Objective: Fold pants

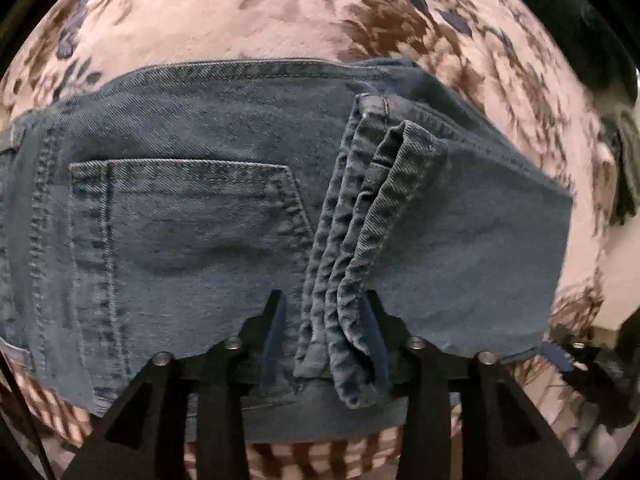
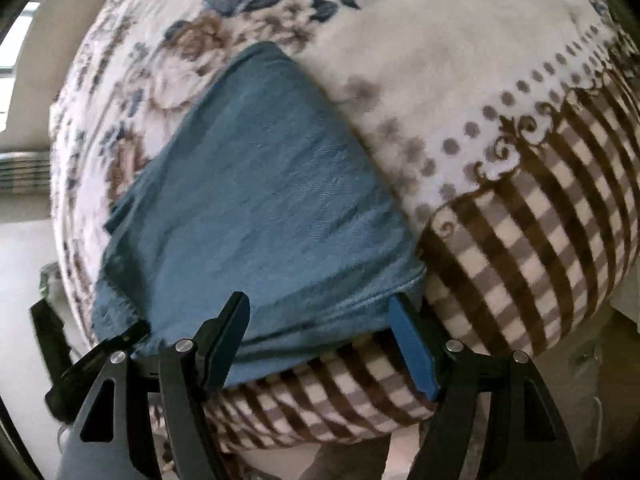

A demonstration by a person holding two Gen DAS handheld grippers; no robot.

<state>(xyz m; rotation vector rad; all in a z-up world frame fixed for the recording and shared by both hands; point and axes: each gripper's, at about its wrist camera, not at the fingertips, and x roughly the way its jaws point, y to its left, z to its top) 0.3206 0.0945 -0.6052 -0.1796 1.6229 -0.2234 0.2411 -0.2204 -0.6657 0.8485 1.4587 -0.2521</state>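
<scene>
Blue denim pants lie folded on a floral blanket, back pocket up, with the leg hems laid across the seat. My left gripper straddles the hem bundle at the near edge, jaws a little apart around it without clamping. In the right wrist view the folded pants lie ahead. My right gripper is open wide at their near edge, left finger over the denim, the blue pad of the right finger beside the fold's corner.
The blanket has a brown checked border along the near edge, where the bed drops off. The other gripper shows at the right edge of the left wrist view. A pale floor and a wall lie left of the bed.
</scene>
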